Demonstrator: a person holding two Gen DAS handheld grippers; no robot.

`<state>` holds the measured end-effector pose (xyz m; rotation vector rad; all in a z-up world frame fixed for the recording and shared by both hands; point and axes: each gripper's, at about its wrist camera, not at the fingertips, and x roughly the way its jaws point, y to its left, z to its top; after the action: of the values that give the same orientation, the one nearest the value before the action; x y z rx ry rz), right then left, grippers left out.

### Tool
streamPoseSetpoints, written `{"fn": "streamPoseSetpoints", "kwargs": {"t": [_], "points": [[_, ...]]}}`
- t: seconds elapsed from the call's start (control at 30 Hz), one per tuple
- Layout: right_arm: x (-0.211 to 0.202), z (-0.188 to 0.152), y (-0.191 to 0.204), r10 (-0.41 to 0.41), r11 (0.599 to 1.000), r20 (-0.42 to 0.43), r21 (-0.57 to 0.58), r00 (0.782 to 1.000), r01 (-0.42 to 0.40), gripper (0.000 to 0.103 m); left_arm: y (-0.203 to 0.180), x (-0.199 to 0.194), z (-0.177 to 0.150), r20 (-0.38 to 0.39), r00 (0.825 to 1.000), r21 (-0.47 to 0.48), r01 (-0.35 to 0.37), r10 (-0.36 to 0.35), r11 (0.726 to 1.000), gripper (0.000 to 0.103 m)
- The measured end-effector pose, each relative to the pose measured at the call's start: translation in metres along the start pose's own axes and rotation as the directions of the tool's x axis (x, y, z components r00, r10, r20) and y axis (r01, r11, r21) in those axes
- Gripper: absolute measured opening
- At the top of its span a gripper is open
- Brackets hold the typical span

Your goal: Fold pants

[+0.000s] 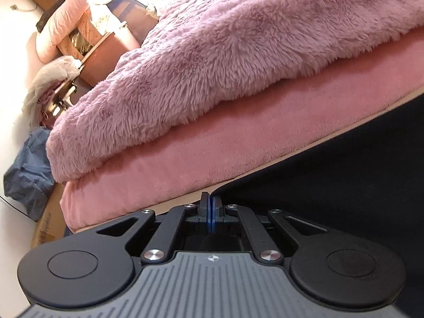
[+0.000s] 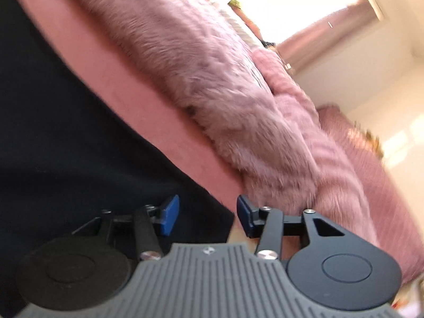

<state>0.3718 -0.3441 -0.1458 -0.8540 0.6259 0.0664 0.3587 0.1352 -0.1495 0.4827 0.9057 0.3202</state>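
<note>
Two tilted: left hand-held gripper [image 1: 211,206] pinched together at black pants [image 1: 331,185] edge; right hand-held gripper [image 2: 208,217] apart.

Matt black cloth pants [image 1: 344,185], shaggy mauve fur blanket [image 1: 212,61], seemingly velvety pink sheet [image 1: 172,164], matt plastic claw [image 1: 211,213].

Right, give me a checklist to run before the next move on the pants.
1. Left claw shut: ok, pads pressed together.
2. Left claw holding the pants: cannot tell; the tips sit at the cloth's edge, but no cloth shows between the pads.
3. Right claw open: ok, wide gap between the pads.
4. Right claw lined up on the pants' edge: ok, the dark corner lies between its fingers.
5. Pants lying flat on the bed: cannot tell, too little in view.
6. Fluffy blanket off the pants: ok, apart in both views.
</note>
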Motion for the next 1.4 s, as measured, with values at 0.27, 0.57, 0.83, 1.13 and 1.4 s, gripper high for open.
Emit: {"fn": "streamPoseSetpoints", "kwargs": {"t": [0.27, 0.57, 0.83, 1.13, 1.4], "points": [[0.015, -0.023, -0.087, 0.139, 0.835, -0.059, 0.543, 0.989, -0.085, 0.016, -0.001, -0.002, 0.003, -0.003, 1.000, 0.001, -0.001, 0.001, 1.000, 0.000], [0.043, -0.012, -0.051, 0.253, 0.805, -0.114, 0.576, 0.961, -0.143, 0.004, 0.007, -0.010, 0.011, 0.006, 1.000, 0.021, 0.000, 0.000, 1.000, 0.001], [0.049, -0.010, -0.045, 0.226, 0.823, -0.148, 0.557, 0.963, -0.108, 0.003, 0.016, -0.002, 0.012, 0.002, 1.000, -0.018, -0.016, 0.017, 1.000, 0.001], [0.049, -0.007, -0.044, 0.219, 0.816, -0.167, 0.571, 0.961, -0.087, 0.003, -0.006, 0.025, 0.008, -0.021, 0.999, 0.051, -0.029, 0.030, 0.998, 0.011], [0.016, -0.011, -0.079, 0.223, 0.732, -0.114, 0.675, 0.968, -0.090, 0.031, 0.003, -0.033, 0.007, 0.078, 0.997, 0.002, -0.006, 0.006, 1.000, 0.038]]}}
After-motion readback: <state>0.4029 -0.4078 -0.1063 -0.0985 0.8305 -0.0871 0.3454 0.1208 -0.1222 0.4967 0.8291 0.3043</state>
